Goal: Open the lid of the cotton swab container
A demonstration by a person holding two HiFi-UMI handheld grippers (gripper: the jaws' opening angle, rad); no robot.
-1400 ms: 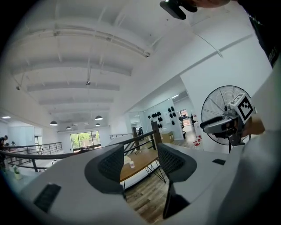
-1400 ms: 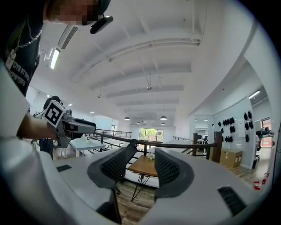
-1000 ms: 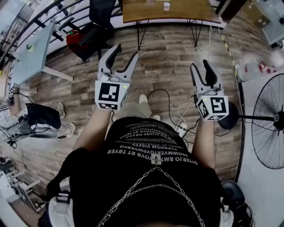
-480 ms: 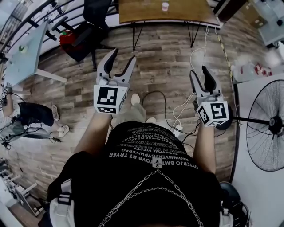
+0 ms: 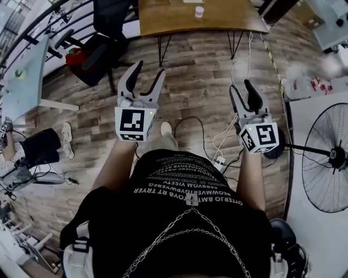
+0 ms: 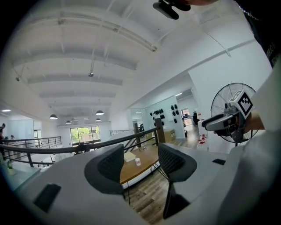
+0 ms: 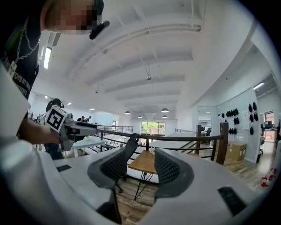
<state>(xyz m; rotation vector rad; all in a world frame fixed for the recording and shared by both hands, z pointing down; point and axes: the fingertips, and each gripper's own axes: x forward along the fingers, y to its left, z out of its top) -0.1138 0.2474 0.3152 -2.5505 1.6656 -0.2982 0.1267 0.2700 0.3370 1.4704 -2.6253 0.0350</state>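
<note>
Filling the lower half of the head view, the person's black printed shirt is carrying a chain across it, and both forearms are reaching up the frame. Left of centre, the left claw is pointing toward the top of the frame above its left marker cube. Its two jaws are standing spread, with only floor showing between them. Right of centre, the right claw is pointing the same way above the right marker cube, jaws likewise spread and pinching nothing. Each gripper view is showing its dark ribbed pads well apart around open air.

Under the claws the wood plank floor is running across the frame. A pale shoe is showing just above the shirt, and a white power strip is lying beside it with cables trailing up the frame. A big standing fan is occupying the right edge, and a seated person is showing at the left edge.

Farther off, a black office chair is standing at the upper left beside the wooden table at top centre. The cotton swab container is standing upright on that table, lid on, well apart from both claws. In the left gripper view it is appearing small and distant in the gap between the jaws, near a flat pale box.
</note>
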